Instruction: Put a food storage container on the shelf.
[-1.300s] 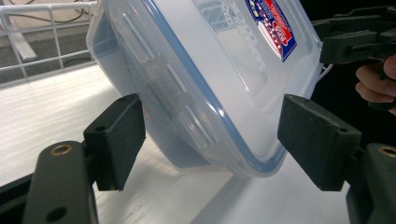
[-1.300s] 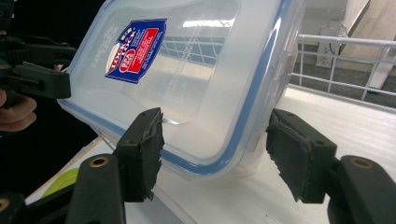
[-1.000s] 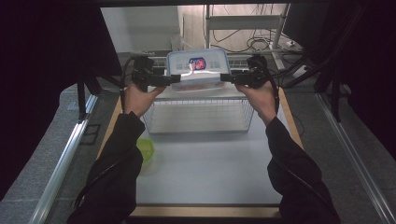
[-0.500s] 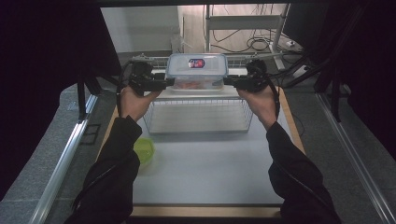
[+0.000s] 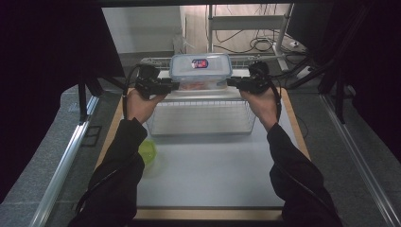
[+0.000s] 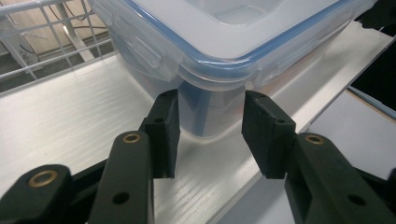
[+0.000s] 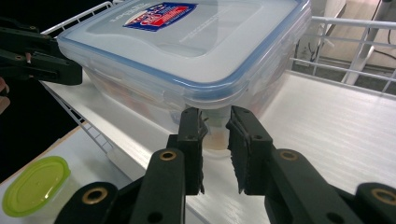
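The clear plastic box (image 5: pixel 200 72) with a blue-sealed lid and red label sits on a white shelf (image 5: pixel 283 97) at 12 o'clock, above the wire basket (image 5: pixel 202 117). The left tongs (image 5: pixel 171 86) and right tongs (image 5: pixel 232 82) have just narrowed onto its opposite corners. Bare counter (image 5: pixel 213 175) lies at 6 o'clock.

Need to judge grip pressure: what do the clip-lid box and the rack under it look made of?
The clip-lid box looks like clear, glossy plastic: contents show through its walls, and the frosted lid has a blue seal line. The rack looks like thin white-coated metal wire in an open grid. Its top shelf looks like pale matte board with faint grain, perhaps laminate.
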`<action>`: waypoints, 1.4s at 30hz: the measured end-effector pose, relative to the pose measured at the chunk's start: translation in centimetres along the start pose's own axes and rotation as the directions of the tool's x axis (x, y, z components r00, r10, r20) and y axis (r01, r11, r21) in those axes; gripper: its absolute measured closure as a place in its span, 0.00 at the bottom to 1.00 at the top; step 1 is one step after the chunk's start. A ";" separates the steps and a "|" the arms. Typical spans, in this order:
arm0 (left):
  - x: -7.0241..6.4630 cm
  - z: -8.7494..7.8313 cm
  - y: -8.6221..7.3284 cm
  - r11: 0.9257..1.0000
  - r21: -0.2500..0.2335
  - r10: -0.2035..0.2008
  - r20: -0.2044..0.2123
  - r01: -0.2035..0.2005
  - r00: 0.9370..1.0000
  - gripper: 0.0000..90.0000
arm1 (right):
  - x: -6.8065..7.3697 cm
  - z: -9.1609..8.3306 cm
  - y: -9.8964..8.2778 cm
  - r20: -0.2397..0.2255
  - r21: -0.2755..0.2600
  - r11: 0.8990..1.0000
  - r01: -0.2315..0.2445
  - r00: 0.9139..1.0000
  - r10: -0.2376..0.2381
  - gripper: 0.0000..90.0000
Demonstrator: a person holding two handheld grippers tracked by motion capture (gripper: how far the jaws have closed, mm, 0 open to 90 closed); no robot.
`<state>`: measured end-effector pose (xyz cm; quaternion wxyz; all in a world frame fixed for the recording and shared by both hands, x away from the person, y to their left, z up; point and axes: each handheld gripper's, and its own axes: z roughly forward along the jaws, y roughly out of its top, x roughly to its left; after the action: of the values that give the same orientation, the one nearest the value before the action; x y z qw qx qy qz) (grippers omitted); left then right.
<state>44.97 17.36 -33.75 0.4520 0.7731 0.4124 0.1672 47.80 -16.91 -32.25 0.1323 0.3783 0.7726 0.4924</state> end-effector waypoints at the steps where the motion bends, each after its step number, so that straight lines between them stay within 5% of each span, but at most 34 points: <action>1: 0.0 -0.1 -0.1 1.000 -0.009 0.002 0.006 -0.002 1.000 0.59 | 0.0 -0.1 -0.1 -0.002 -0.006 1.000 0.004 1.000 -0.004 0.83; 7: -0.7 -0.7 -1.6 0.997 -0.079 0.006 0.060 -0.001 0.998 0.42 | 0.4 -0.8 -0.7 -0.049 -0.025 1.000 0.008 0.999 -0.009 0.74; 17: -2.2 -2.2 -4.7 0.991 -0.130 0.050 0.082 -0.039 0.995 0.32 | 1.3 -1.7 -2.4 -0.063 -0.031 0.998 0.051 0.997 -0.052 0.56; 31: -5.3 -4.0 -8.6 0.986 -0.112 0.130 0.060 -0.122 0.990 0.24 | 3.8 -2.5 -5.4 -0.062 -0.021 0.986 0.163 0.984 -0.164 0.37; 36: -6.3 -4.3 -9.7 0.984 -0.115 0.144 0.062 -0.136 0.988 0.22 | 4.3 -2.8 -6.6 -0.079 -0.025 0.986 0.167 0.983 -0.169 0.31; 42: -7.8 -4.2 -11.7 0.985 -0.081 0.156 0.062 -0.151 0.986 0.19 | 4.8 -3.2 -8.5 -0.073 -0.015 0.974 0.227 0.971 -0.228 0.20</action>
<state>31.94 16.49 -40.43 0.4805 0.7902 0.3292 0.1907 38.83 -17.54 -37.21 0.1602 0.2682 0.8136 0.4903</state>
